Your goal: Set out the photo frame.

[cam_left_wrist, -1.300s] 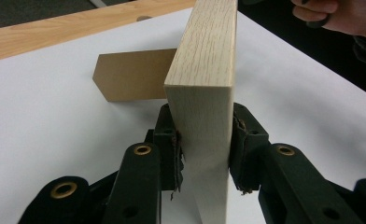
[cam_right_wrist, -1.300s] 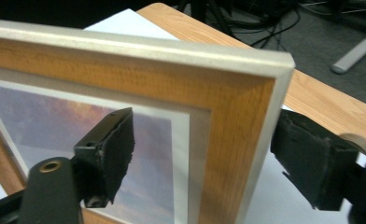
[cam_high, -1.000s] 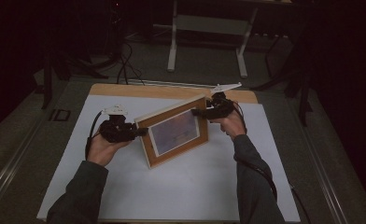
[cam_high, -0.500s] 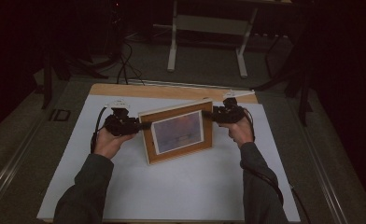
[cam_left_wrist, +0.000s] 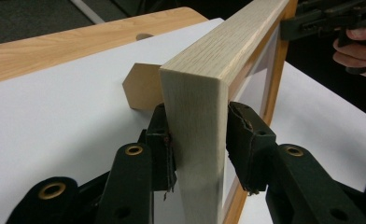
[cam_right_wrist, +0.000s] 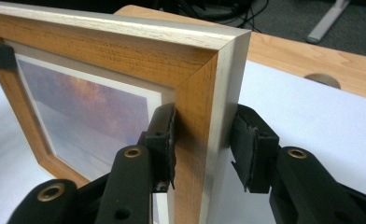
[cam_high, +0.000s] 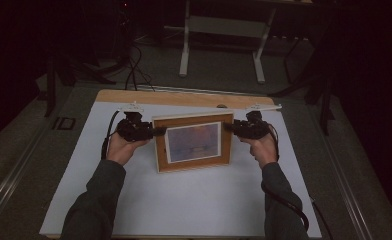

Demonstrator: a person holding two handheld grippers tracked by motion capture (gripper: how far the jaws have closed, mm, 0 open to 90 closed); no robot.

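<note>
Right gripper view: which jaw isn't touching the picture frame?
The one at the view's right, behind the picture frame: white table shows between its pad and the frame's back. The other presses the front. Jaws of the right gripper have just been closing.

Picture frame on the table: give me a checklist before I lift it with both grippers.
1. Picture frame standing upright on the white sheet: ok.
2. Left gripper astride the frame's edge, jaws have just been opening; firm hold: cannot tell.
3. Right gripper clamped: jaws have just been closing, gap at the back pad: not ok.
4. Both grippers level on opposite sides: ok.
</note>
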